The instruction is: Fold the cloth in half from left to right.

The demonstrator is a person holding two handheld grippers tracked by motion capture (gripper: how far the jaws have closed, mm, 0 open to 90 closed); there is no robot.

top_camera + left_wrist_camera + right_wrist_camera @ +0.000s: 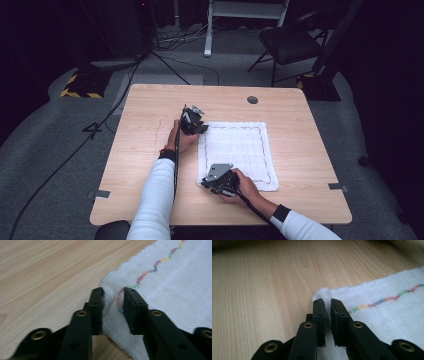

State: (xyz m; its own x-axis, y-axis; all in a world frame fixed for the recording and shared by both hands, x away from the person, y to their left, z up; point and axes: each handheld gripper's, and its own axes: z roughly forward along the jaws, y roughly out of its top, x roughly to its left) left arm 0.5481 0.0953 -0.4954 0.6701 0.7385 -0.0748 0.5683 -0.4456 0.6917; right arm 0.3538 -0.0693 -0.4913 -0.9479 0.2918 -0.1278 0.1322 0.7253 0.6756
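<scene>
Left gripper: held in the person's left hand at the cloth's far-left corner, about 10 o'clock from the cloth's middle in the high view; in the left gripper view its jaws stand partly apart with a raised fold of the corner between them, the cloth edge against the left jaw's inner face; whether the right jaw touches the fold I cannot tell.
Cloth: white, flat on the wooden table, a wavy multicolour stitched line running inside its edge.
Right gripper: held in the right hand at the cloth's near-left corner, about 7 o'clock from the cloth's middle; in the right gripper view its jaws are almost together, pinching the corner's white edge, which bulges just beyond the jaw tips.
Table hole: round, at 12 o'clock beyond the cloth, well apart from both grippers.
</scene>
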